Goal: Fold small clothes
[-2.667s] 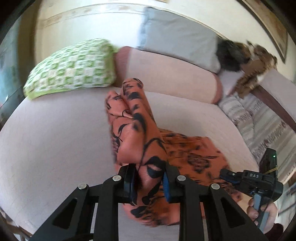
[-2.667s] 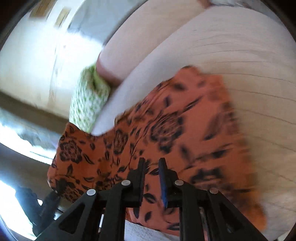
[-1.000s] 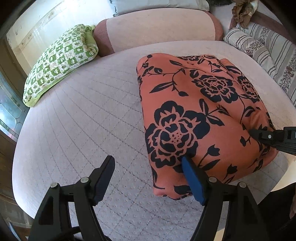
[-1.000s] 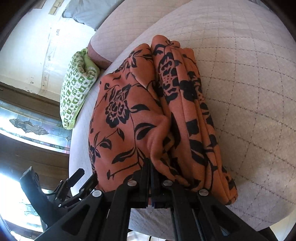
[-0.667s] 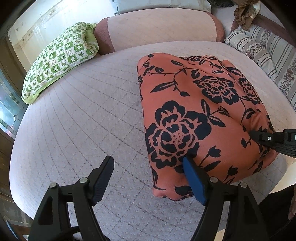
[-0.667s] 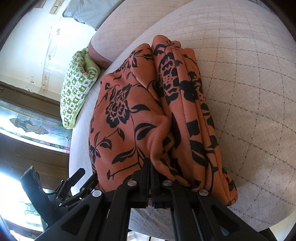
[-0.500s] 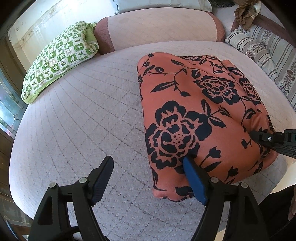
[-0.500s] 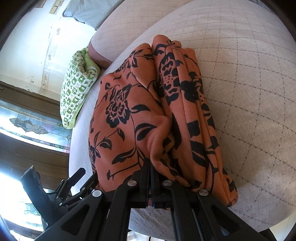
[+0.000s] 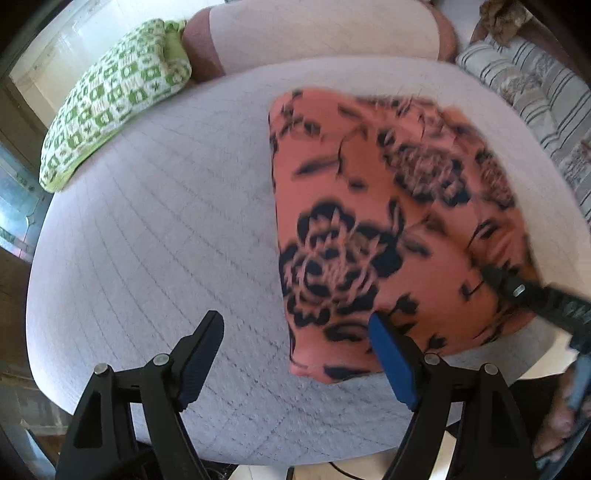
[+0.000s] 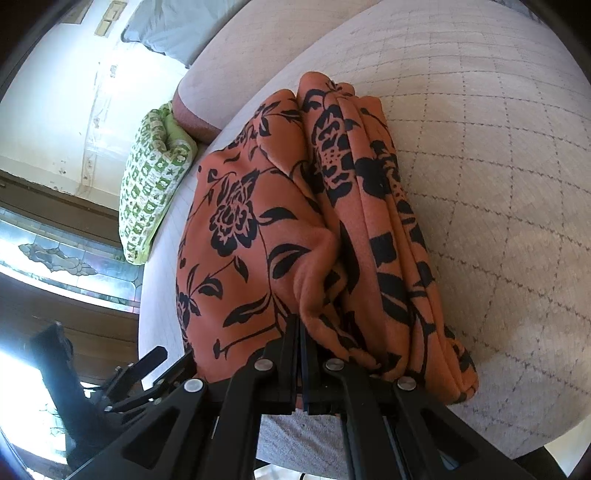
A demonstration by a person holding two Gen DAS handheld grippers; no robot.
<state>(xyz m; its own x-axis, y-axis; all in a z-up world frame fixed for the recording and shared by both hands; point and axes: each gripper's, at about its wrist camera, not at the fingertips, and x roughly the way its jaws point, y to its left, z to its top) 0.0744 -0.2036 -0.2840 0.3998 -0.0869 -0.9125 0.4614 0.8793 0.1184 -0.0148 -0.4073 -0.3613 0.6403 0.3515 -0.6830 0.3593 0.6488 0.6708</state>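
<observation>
An orange garment with black flowers point(image 9: 373, 221) lies folded into a thick rectangle on the quilted pale bed point(image 9: 155, 229). My left gripper point(image 9: 295, 336) is open and empty, hovering above the garment's near left corner. My right gripper point(image 10: 300, 328) is shut on the garment's near edge point(image 10: 258, 240), pinching a fold of cloth. The right gripper's tip also shows in the left wrist view point(image 9: 517, 286) at the garment's right edge. The left gripper shows in the right wrist view point(image 10: 147, 363) at lower left.
A green-and-white checked pillow point(image 9: 110, 99) lies at the far left of the bed. A pink bolster point(image 9: 317, 33) runs along the back. A striped cushion point(image 9: 535, 96) sits at the right. The bed's front edge is close below both grippers.
The left wrist view has shifted slightly and blurred, so the left gripper is moving, still open. The right gripper stays shut on the garment's edge. The garment has not moved.
</observation>
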